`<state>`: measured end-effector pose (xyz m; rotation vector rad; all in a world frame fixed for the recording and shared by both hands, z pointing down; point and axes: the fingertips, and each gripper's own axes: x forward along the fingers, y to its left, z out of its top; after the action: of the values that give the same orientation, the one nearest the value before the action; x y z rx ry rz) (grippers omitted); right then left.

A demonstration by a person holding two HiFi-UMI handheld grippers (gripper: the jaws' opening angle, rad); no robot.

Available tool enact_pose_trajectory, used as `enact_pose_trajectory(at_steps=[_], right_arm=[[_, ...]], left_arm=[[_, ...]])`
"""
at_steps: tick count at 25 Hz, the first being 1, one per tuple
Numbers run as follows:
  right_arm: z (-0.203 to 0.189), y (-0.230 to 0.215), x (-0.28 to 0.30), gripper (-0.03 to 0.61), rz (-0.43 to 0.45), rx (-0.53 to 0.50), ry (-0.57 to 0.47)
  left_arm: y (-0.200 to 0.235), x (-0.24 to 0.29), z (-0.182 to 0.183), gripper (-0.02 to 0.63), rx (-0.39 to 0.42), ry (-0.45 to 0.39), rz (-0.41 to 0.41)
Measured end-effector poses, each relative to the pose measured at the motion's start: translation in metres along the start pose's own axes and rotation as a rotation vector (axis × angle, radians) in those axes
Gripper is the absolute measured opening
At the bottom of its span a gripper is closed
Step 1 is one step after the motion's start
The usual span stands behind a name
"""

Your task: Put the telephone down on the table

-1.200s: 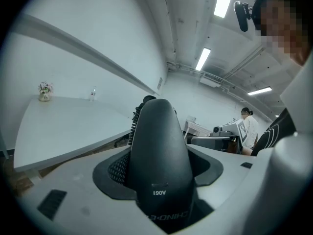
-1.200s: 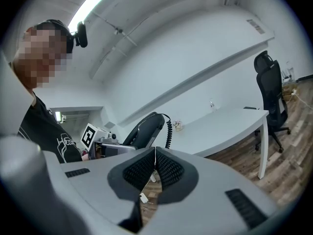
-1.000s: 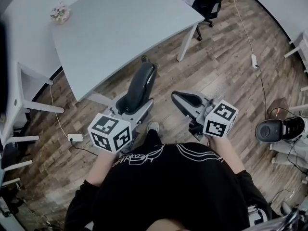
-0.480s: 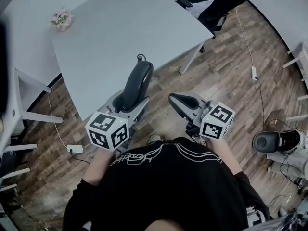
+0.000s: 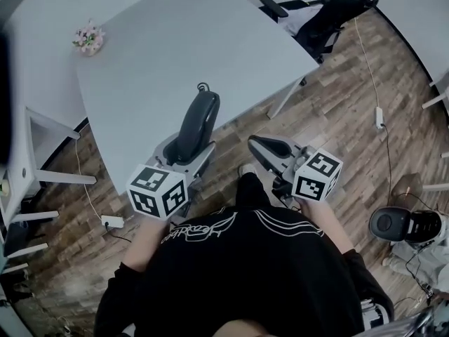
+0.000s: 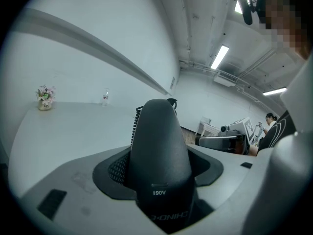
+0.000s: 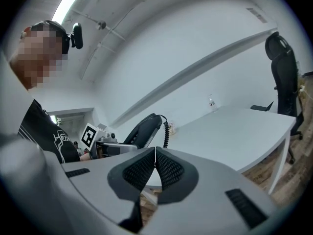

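My left gripper (image 5: 188, 148) is shut on a black telephone handset (image 5: 196, 123), which sticks out forward over the near edge of the pale grey table (image 5: 168, 41). In the left gripper view the handset (image 6: 159, 155) fills the space between the jaws, its coiled cord (image 6: 135, 124) hanging behind it. My right gripper (image 5: 270, 148) is shut with nothing in it, over the wooden floor right of the table. In the right gripper view its pads (image 7: 155, 170) meet, and the handset (image 7: 146, 129) shows to the left above the table (image 7: 230, 129).
A small pot of flowers (image 5: 88, 38) stands at the table's far left, and a small bottle (image 6: 104, 97) at its far edge. A black office chair (image 5: 330, 12) stands beyond the table's right corner. A power strip (image 5: 380, 116) and cables lie on the floor.
Both grippers have moved forward toward the table. The handset, earlier over the floor just short of the table, now reaches over the table's near edge. The jaws have not changed.
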<state>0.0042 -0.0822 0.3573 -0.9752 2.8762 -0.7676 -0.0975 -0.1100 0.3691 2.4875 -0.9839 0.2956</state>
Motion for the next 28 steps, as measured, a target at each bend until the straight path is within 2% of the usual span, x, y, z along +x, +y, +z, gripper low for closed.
enact_pose_trajectory(at_steps=[13,20,28], right_arm=[[0.069,-0.147,0.051,0.038,0.097,0.02,0.096],[0.075,-0.205,0.068,0.038,0.12,0.065,0.141],[0.076,-0.253,0.09,0.038,0.139,0.095,0.177]], left_arm=[[0.078,0.135,0.05,0.281,-0.078,0.015,0.146],[0.115,0.19,0.052,0.281,-0.075,0.081,0.218],[0.154,0.234,0.034,0.281,-0.074,0.158,0.288]])
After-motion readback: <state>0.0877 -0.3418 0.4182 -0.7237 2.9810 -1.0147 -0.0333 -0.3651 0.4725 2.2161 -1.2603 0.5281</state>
